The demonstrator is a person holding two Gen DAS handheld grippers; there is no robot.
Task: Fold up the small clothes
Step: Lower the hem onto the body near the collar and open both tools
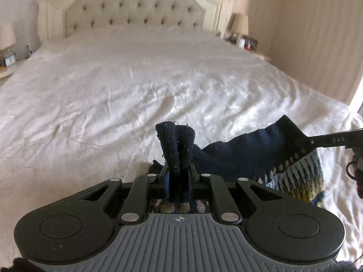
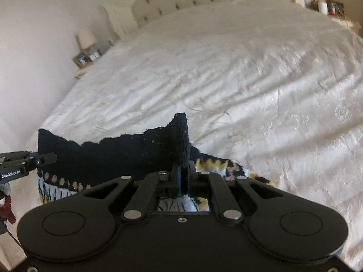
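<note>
A dark navy knitted garment, banded below with a white, yellow and tan pattern, is being held stretched above the foot end of the bed. One upper edge is being clamped between the closed fingers of the left hand-held gripper; the other is being pinched by the right hand-held gripper. Toward the tufted headboard, the white bedspread is being left wrinkled.

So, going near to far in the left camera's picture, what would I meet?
Left hand-held gripper pinching the navy knitted patterned garment → rumpled white bedspread → cream button-tufted headboard.
</note>
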